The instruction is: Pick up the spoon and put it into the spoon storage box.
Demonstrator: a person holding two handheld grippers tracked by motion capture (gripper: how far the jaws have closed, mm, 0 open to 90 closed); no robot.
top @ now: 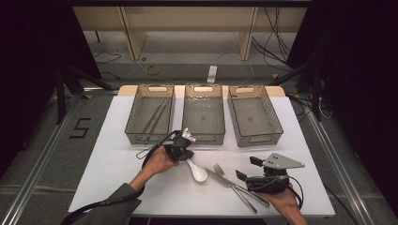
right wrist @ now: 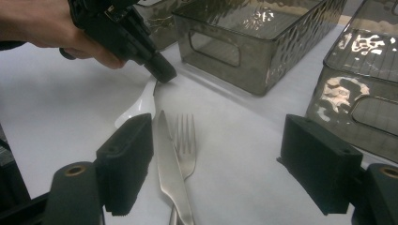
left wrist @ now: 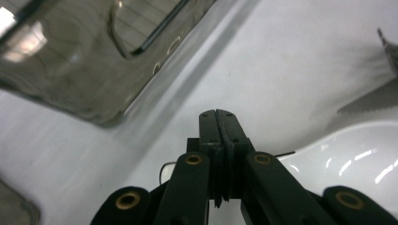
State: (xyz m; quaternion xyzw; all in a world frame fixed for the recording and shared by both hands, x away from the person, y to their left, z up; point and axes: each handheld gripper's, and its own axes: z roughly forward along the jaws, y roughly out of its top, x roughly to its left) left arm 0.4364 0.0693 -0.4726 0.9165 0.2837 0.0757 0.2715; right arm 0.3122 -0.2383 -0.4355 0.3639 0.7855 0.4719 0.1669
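Nearest, the right gripper (top: 244, 169) rests on the worktop (top: 117, 168), its jaws wide apart with nothing between them, beside the knife (right wrist: 169, 168) and fork (right wrist: 185, 145). Left of them lies the white spoon (top: 197, 171). The left gripper (right wrist: 164, 75) has its jaws pressed together on the spoon's handle end, just near the middle bin (top: 202, 115).

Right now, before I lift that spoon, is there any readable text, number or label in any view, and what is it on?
"5": large dark numeral on the grey floor, left of the table.
Nothing readable on the three bins, the white spoon, the knife or the fork.
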